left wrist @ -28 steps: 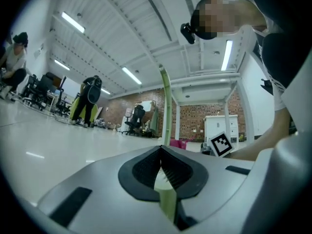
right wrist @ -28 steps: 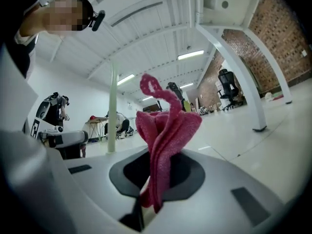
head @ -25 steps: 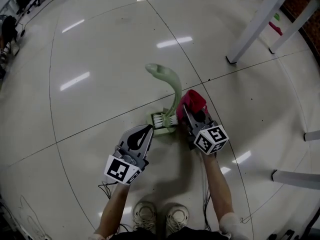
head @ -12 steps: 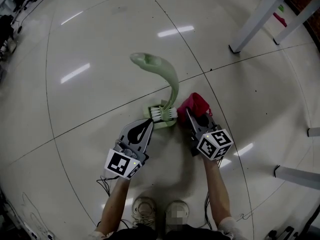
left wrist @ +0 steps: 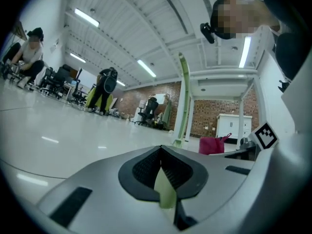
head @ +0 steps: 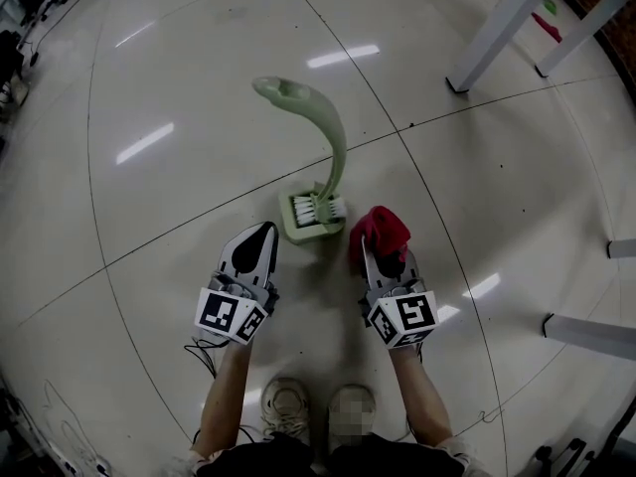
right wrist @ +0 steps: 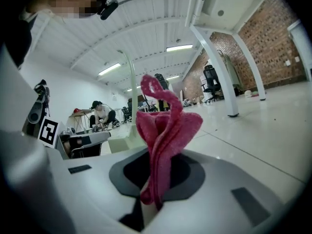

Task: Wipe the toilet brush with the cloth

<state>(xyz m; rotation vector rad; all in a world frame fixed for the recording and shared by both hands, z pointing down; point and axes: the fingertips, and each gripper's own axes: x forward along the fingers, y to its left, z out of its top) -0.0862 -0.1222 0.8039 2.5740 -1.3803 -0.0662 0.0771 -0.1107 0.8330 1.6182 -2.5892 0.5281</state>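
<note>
Right gripper is clamped on the bunched red cloth, its loose end left proud of the tips for wiping; left gripper has its jaws together; the toilet brush stands in its holder just ahead between them, untouched.

Open lab hall: brick wall, office chairs, strip lights.

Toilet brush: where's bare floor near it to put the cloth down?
Floor lies bare left of the toilet brush and beyond its handle, up to the table legs at upper right; also right of the cloth. Crowded: between the left gripper and right gripper, around the brush's base, down to the shoes.
</note>
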